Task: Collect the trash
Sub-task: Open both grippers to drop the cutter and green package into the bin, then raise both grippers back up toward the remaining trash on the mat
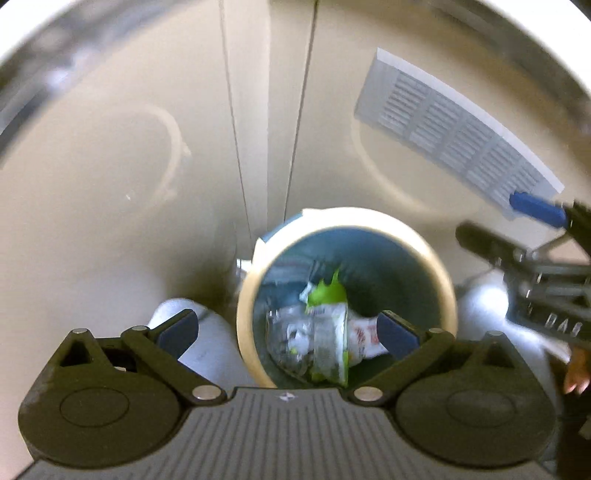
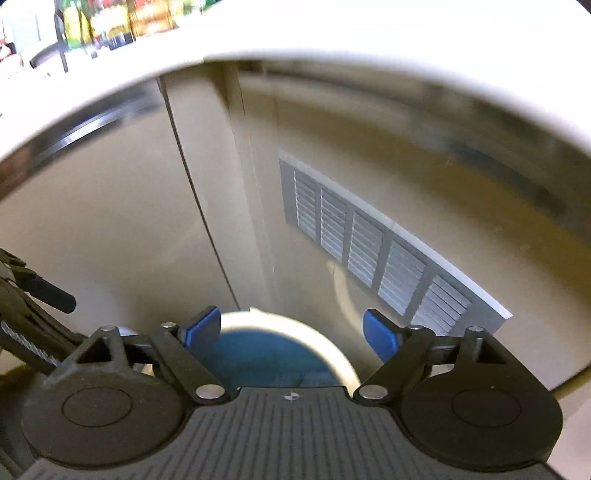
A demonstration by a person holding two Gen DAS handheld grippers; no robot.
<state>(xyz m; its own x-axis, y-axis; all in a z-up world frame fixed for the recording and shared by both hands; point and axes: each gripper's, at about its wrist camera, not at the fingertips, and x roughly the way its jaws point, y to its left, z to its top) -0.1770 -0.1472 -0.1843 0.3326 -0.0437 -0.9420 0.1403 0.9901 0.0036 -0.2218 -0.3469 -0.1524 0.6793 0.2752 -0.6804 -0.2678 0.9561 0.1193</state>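
A round bin with a cream rim (image 1: 441, 277) and a blue-grey inside stands on the floor below both grippers. Inside it lie a green and white wrapper (image 1: 328, 299), crumpled clear plastic (image 1: 288, 339) and a white wrapper with red print (image 1: 364, 338). My left gripper (image 1: 287, 332) hangs over the bin's mouth, open, with nothing between its blue pads. My right gripper (image 2: 291, 332) is open and empty too, above the bin's rim (image 2: 334, 349); it also shows at the right edge of the left wrist view (image 1: 517, 225). Part of the left gripper (image 2: 40, 295) shows at the left of the right wrist view.
Beige cabinet doors (image 1: 110, 184) rise right behind the bin, with a grey vent grille (image 2: 369, 243) low on the right. A white counter edge (image 2: 332, 40) overhangs above. A person's hand (image 1: 576, 373) is at the far right. Blurred bottles (image 2: 110, 22) stand far off.
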